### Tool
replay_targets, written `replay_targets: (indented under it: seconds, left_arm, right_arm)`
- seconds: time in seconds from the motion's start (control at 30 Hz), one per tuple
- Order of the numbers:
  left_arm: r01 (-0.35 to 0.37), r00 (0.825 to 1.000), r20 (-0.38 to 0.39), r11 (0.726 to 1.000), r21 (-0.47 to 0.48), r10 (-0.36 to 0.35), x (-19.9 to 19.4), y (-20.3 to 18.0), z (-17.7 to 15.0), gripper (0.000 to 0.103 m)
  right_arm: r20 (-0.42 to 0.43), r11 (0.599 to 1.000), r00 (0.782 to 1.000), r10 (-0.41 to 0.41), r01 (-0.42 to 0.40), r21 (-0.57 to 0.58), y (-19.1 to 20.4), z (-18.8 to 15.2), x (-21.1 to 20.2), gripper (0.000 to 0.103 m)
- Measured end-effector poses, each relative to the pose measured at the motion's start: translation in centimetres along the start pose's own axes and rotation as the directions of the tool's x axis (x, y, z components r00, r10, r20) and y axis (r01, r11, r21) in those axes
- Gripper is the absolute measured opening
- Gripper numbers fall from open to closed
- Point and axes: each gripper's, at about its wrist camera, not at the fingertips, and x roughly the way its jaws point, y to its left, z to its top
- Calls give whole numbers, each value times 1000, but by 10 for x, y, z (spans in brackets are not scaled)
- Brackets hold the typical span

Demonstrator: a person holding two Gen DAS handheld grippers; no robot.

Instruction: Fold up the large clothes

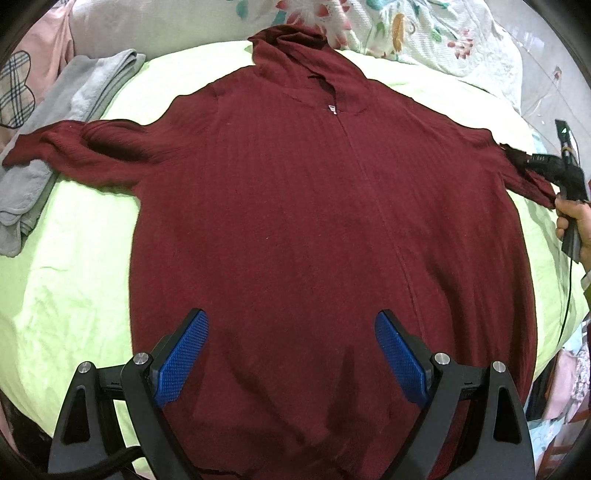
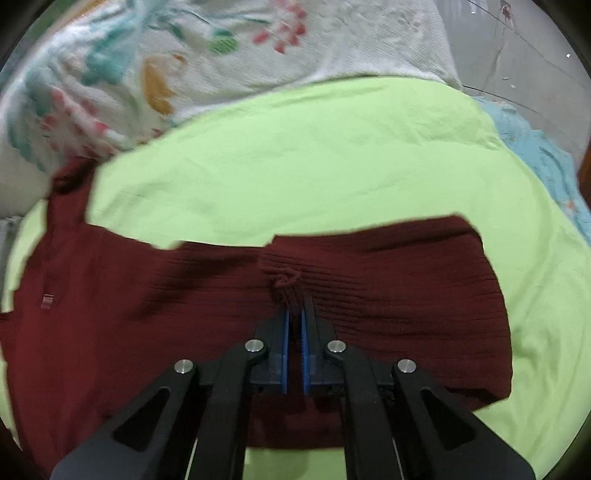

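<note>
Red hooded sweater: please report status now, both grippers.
Left gripper open above the sweater hem. Right gripper shut on its sleeve. Grey towel under the other sleeve.

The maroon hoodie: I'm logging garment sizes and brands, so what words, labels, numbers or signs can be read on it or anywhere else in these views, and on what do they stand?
None can be read.
Neck tag on the maroon hoodie: small white patch, too small and blurred to read.
Same neck tag in the right wrist view: blurred, no print legible.
Floral quilt and plaid heart cushion: patterns only, no lettering.
</note>
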Motion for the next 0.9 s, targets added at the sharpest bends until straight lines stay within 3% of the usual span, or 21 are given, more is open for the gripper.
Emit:
replay_targets:
  seconds: [0.13,0.23,0.4,0.53,0.7,0.8,0.9]
  left_arm:
    - [12,1000,11,1000,-2,-12,2,1,4,92]
    - [7,999,38,1000,-13,-6,1,7,9,92]
    - [8,997,76,997,-73,-3,-5,29,16,92]
    - [18,996,88,990,-142,-6,-8,57,18,92]
    - [14,996,91,977,-215,6,-5,89,23,92]
    - [13,995,99,973,-232,11,-3,101,25,92]
    - [9,994,112,974,-227,17,4,107,33,92]
  right_arm:
    - [19,986,986,167,-168,17,42,-2,-19,5]
    - [-2,949,949,316,-316,26,91,-5,-21,5]
    - [-58,867,865,498,-498,8,190,-16,-11,5]
    - [-117,774,765,633,-631,56,269,-26,5,5]
    - [-218,695,669,710,-717,64,360,-50,23,5]
    - [-276,683,645,713,-728,63,395,-69,39,6]
    - [-315,692,641,700,-718,74,411,-82,56,7]
